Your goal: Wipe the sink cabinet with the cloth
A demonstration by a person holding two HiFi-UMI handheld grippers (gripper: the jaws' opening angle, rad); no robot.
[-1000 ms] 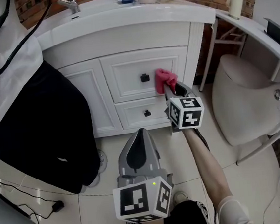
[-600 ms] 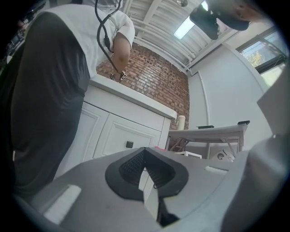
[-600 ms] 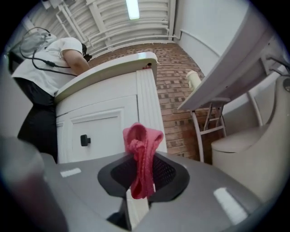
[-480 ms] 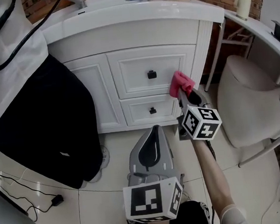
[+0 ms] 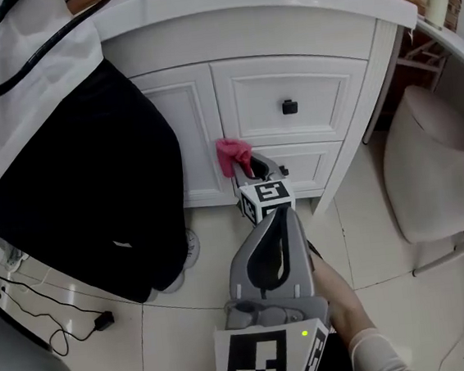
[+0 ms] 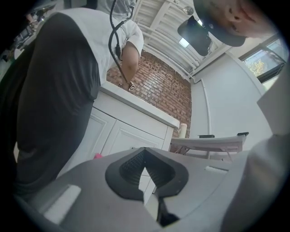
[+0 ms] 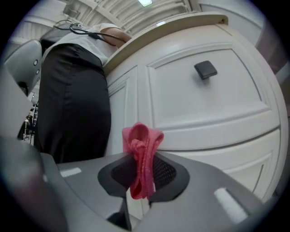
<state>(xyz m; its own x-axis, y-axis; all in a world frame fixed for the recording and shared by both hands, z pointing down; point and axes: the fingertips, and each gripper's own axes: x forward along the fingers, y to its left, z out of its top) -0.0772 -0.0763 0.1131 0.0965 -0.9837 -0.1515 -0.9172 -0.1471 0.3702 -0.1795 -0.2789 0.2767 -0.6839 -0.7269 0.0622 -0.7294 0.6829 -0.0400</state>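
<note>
The white sink cabinet (image 5: 191, 111) fills the top of the head view, its upper drawer marked by a black knob (image 5: 290, 106). A bunched pink cloth (image 5: 232, 154) presses against the cabinet front, on the post between the left door and the lower drawer. My right gripper (image 5: 248, 167) is shut on this cloth (image 7: 141, 149), and the knob (image 7: 205, 69) sits up and to the right of it. My left gripper (image 5: 276, 217) hangs low over the floor just behind the right one. Its jaws are shut and hold nothing (image 6: 143, 156).
A person in a black skirt (image 5: 91, 179) and white top stands close at the cabinet's left. A white toilet (image 5: 436, 167) sits at the right beside a white rail. Cables and a plug (image 5: 102, 321) lie on the tiled floor at the left.
My right gripper carried the cloth left and downward across the cabinet front, from beside the upper drawer's right end to the post left of the lower drawer. The left gripper stayed low.
</note>
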